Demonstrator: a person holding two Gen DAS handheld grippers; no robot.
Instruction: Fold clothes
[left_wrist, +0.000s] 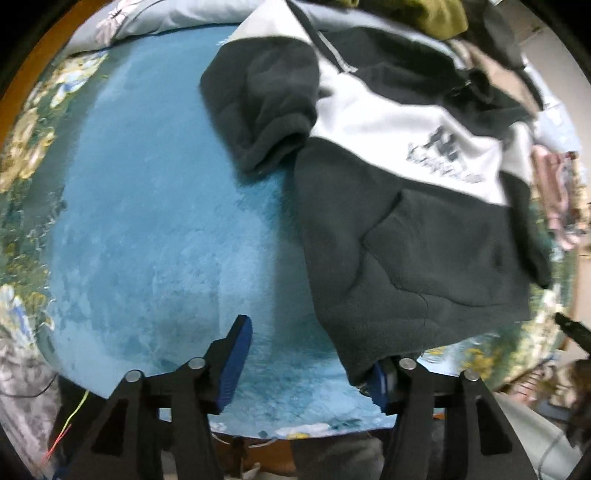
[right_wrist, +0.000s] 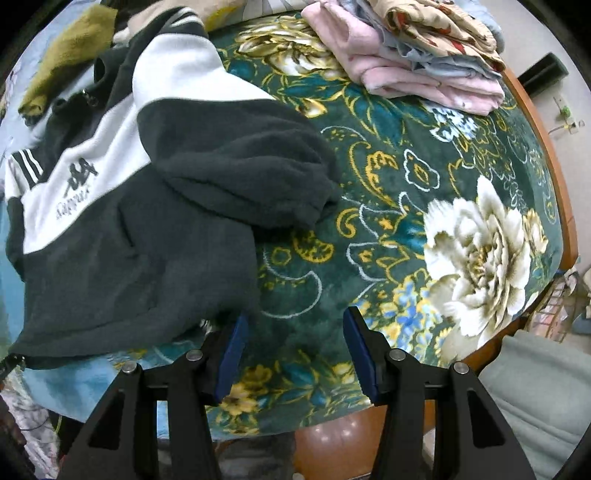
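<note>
A black and white fleece jacket (left_wrist: 406, 206) lies spread on the bed; it also shows in the right wrist view (right_wrist: 129, 206), with a logo on its white chest band. My left gripper (left_wrist: 310, 354) is open at the jacket's lower left hem corner; the hem drapes over its right finger (left_wrist: 380, 380), while the left finger (left_wrist: 236, 358) stands over the blue blanket. My right gripper (right_wrist: 293, 350) is open at the jacket's lower right hem corner; its left finger (right_wrist: 232, 354) touches the hem edge. Both sleeves are folded in over the body.
A blue plush blanket (left_wrist: 155, 221) lies left of the jacket. A dark green floral blanket (right_wrist: 424, 203) covers the bed to the right. A stack of folded clothes (right_wrist: 417, 59) sits at the far right. An olive garment (right_wrist: 62, 55) lies beyond the jacket. The bed's wooden edge (right_wrist: 554, 177) runs along the right.
</note>
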